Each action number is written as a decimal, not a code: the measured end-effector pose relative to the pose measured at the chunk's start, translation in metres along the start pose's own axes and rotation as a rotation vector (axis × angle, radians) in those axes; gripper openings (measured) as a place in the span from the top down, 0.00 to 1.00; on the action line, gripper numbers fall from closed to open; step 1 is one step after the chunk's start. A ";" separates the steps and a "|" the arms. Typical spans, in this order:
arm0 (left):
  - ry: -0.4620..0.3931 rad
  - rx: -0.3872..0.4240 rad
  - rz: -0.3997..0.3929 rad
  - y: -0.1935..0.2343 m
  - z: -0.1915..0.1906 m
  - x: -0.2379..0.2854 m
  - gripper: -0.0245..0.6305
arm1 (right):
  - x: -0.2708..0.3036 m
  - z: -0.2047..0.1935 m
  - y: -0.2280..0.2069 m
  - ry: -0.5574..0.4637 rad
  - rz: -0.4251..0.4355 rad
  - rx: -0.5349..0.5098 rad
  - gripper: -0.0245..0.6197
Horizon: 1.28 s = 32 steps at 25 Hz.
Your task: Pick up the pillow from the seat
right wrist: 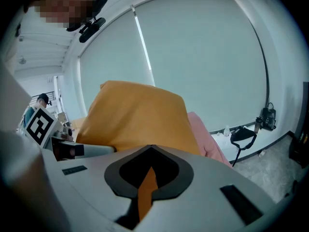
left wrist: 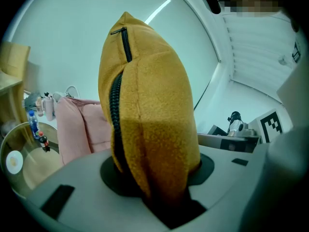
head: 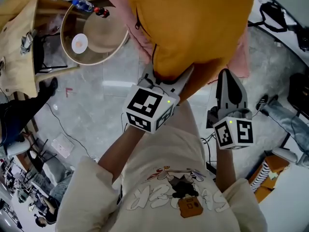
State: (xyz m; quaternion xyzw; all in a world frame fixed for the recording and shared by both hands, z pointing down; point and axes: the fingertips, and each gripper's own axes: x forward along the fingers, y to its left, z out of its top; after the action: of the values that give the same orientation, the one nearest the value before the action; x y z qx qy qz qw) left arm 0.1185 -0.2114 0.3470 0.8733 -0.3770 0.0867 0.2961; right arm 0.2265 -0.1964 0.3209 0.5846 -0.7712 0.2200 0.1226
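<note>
the main risk sits with the right tongs (right wrist: pixel 147 178). they are pressed together on what looks like only a thin fold of the mustard-yellow fleece pillow with a black zip (head: pixel 193 23), a narrow sliver of yellow in the slit between them. soft fleece gives under pressure, so that fold could slide out if the pillow is pulled or tilted. the whole weight would then hang from the left tongs (left wrist: pixel 159 178) alone. the pillow would swing or sag back onto the pink padded seat (head: pixel 130 30). a wide swing could also reach the round wooden surface (head: pixel 94 28) just beside the seat (a small bottle lies on its far rim).

the left tongs are clamped on a thick bunch of the pillow's lower edge, right beside the zip. that grip looks the firmer of the two, though the stuffing may shift under the squeeze.

the pillow stands upright, in front of the seat and above it, and covers most of it in the head view. it seems lifted clear of the seat, but i cannot tell for certain whether its far side touches the pink padding. both tongs hold it from below, the left under its zip edge and the right under its other lower corner.
</note>
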 end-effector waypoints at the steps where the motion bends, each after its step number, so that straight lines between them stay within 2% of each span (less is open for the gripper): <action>1: -0.003 -0.002 0.004 -0.002 0.001 -0.006 0.68 | -0.004 0.001 0.002 -0.003 0.002 -0.003 0.93; 15: -0.066 0.024 0.110 -0.013 0.019 -0.080 0.68 | -0.045 0.025 0.051 -0.091 0.064 -0.031 0.93; 23: -0.136 -0.003 0.200 -0.025 0.026 -0.130 0.68 | -0.071 0.043 0.079 -0.161 0.132 -0.056 0.93; 32: -0.197 0.053 0.281 -0.045 0.034 -0.176 0.67 | -0.100 0.036 0.102 -0.183 0.210 -0.048 0.93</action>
State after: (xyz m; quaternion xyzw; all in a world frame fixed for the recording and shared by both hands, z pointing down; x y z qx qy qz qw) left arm 0.0245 -0.1003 0.2336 0.8237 -0.5202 0.0510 0.2198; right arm 0.1604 -0.1067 0.2245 0.5152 -0.8412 0.1588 0.0419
